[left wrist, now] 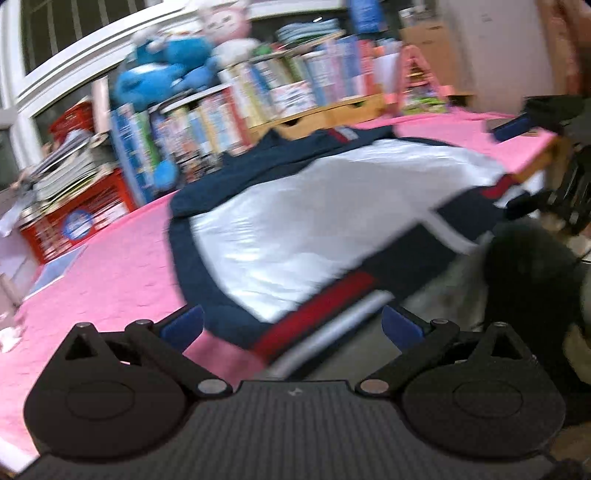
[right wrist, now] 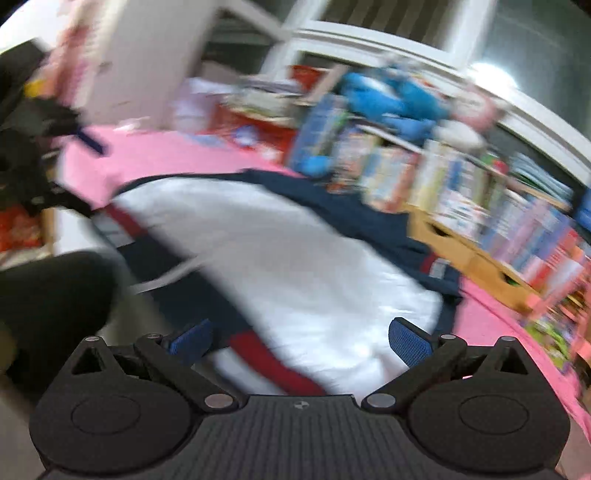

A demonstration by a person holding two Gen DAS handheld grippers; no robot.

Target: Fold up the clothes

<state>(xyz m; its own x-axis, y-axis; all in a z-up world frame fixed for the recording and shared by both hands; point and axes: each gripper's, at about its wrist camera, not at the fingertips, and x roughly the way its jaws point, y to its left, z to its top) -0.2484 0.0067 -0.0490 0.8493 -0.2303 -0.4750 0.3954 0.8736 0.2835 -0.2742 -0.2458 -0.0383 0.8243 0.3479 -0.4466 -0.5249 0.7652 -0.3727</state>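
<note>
On the pink surface (left wrist: 110,266), in front of the bookshelf (left wrist: 295,92), lies the jacket (left wrist: 295,229) – navy w/ white panels, spread flat, one cuff hanging over the near edge. Both tools are released and empty: left tool (left wrist: 291,328) and right tool (right wrist: 299,341) hover at the jacket's near side, either end. Looks like between folds – next move prob. needs each tool to pinch a near edge and carry it toward the bookshelf.

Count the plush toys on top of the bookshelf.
2: a blue plush at the shelf's window end and a pink-and-white plush right beside it. Blur may hide others.
</note>
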